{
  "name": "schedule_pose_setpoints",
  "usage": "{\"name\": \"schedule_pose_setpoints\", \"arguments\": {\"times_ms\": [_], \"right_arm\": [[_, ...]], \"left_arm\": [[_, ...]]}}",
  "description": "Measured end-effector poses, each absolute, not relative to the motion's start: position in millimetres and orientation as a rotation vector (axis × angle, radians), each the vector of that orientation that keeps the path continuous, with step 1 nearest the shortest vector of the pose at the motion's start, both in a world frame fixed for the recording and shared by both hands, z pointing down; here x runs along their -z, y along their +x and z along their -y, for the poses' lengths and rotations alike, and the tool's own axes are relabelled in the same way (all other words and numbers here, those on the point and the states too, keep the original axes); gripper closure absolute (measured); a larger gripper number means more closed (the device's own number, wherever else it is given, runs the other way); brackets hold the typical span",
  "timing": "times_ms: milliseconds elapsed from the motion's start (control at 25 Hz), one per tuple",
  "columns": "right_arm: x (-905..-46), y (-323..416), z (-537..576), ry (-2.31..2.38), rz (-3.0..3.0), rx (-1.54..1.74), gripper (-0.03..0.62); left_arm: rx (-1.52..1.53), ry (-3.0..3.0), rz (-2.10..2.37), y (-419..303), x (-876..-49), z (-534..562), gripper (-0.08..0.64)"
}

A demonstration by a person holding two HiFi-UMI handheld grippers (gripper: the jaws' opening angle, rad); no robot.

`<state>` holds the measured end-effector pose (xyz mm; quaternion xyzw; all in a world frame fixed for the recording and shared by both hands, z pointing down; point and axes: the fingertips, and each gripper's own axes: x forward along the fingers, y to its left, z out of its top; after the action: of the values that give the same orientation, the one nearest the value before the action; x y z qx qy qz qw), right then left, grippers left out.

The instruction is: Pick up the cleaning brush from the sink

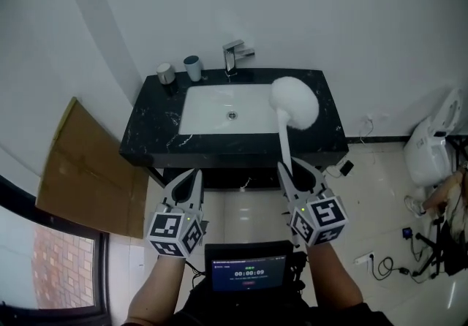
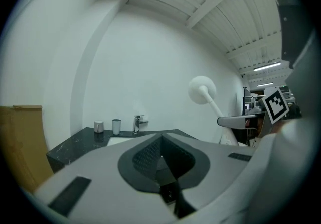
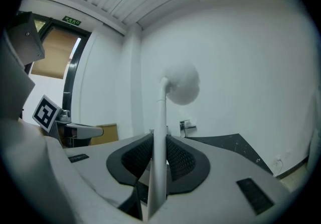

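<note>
Right gripper view shows the right gripper (image 3: 159,142) clamped on the thin white handle of the cleaning brush (image 3: 161,117). The stick runs out from between the ribbed pads to a fluffy white head at the middle of the frame. In the head view the same gripper (image 1: 294,171) sits at lower centre-right. The brush (image 1: 294,101) stretches away from it, and its head hangs clear of the sink (image 1: 205,114), over the right part of the black counter (image 1: 153,134). The left gripper (image 1: 186,184) is beside it at lower centre-left, jaws pressed together with nothing between them.

The main risk, as I judge it, is the long lever. The hold is low on a smooth, narrow handle while the bulky head sits far out, so a quick swing or wrist turn could make the stick pivot or slide between the pads and droop. A sagging or sweeping head could strike the faucet (image 1: 234,58) at the top of the frame. If it swung left, it could topple the two cups (image 1: 179,70) standing at the counter's upper left corner. Any easing of the grip would drop the brush onto the counter or the floor below.
</note>
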<state>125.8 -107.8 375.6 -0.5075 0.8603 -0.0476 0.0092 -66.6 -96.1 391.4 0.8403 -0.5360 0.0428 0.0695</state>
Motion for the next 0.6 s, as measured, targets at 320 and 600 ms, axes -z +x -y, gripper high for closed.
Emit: {"name": "schedule_pose_setpoints", "arguments": {"times_ms": [320,600], "right_arm": [[-369,136,87,-1.661,-2.617,0.114,0.526],[-366,131,81,-1.687,-2.598,0.106,0.526]], "left_arm": [[-0.112,2.555,1.617,-69,-387,75,0.545],[-0.095,2.558,1.599,-78,-386,73,0.545]]}}
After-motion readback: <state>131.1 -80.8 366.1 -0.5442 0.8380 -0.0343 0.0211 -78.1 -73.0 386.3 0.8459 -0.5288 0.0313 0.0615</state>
